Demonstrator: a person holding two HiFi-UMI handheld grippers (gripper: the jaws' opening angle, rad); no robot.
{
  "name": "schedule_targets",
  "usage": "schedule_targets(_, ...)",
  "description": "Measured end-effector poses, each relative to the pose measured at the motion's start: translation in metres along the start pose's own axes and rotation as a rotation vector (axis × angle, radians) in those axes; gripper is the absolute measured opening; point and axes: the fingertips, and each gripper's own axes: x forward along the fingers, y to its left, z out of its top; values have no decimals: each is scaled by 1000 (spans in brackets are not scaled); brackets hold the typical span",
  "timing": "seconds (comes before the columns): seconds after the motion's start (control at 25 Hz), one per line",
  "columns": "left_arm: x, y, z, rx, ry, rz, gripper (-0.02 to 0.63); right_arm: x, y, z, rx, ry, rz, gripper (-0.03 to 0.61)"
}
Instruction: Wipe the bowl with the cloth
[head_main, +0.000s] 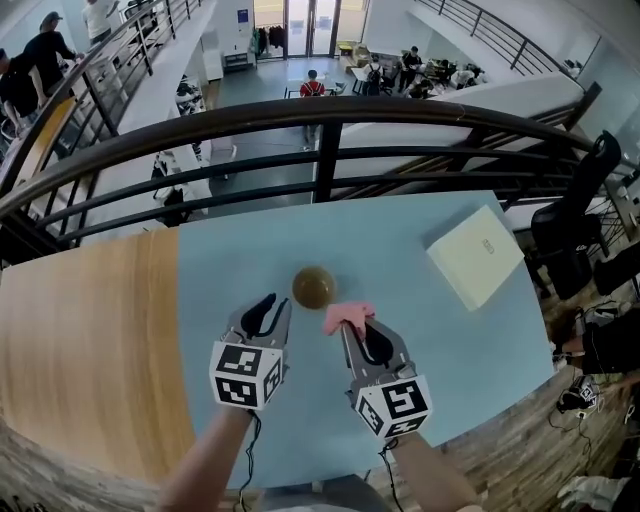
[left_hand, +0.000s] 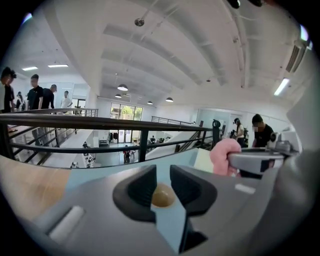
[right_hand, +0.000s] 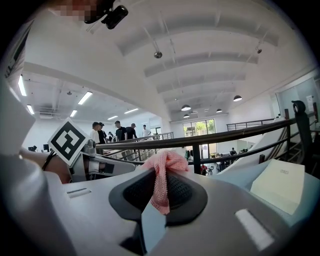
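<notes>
Small brown bowl (head_main: 313, 287) upright on the light blue table (head_main: 230, 250), near the middle, in front of a dark railing (head_main: 325, 150). Left hand-held gripper (head_main: 268, 305) just beside and below the bowl in the head view, tips aimed toward it, close but not touching. Jaws of that gripper apart, nothing pressed between the pads. In the left gripper view, bowl framed in the gap between the two dark pads, beyond the tips rather than inside the grip, with bare blue table under it. Right hand-held gripper (head_main: 360, 335) on the other side, tips just to the lower right of the bowl. Jaws clamped on a pink cloth (head_main: 347, 317). In the right gripper view, a narrow strip of cloth pinched between the pads, a bunched knot above the tips and a short tail hanging down the middle. From the head view, bunched end of the cloth near the bowl's rim, on its right side, contact impossible to judge. Bowl thus between the two sets of tips, a little ahead of both. Flat cream box (head_main: 476, 255) well apart on the table's right side, tilted toward the corner. Bare forearms visible behind both marker cubes at the bottom of the head view.
</notes>
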Motion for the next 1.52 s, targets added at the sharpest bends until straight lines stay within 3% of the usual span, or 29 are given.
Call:
schedule_targets(0.48,100,25,-79,-76,144,-51,84,59,-45,-62,63,53,-57,51)
schedule_targets(0.76,141,33,-116,-169,212,-41,92,69,-55,-91,94,84,-66,51)
schedule_targets(0.92,154,45,-135,-216,234,6,103,67,-57,-106,115,105,-67,51)
schedule_targets(1.12,169,44,-157,-275,284,-3,106,57,-68,-121,145,122,-82,51)
schedule_targets(1.52,174,48,-175,-336,304,40,106,46,-66,-142,171,147,-75,51)
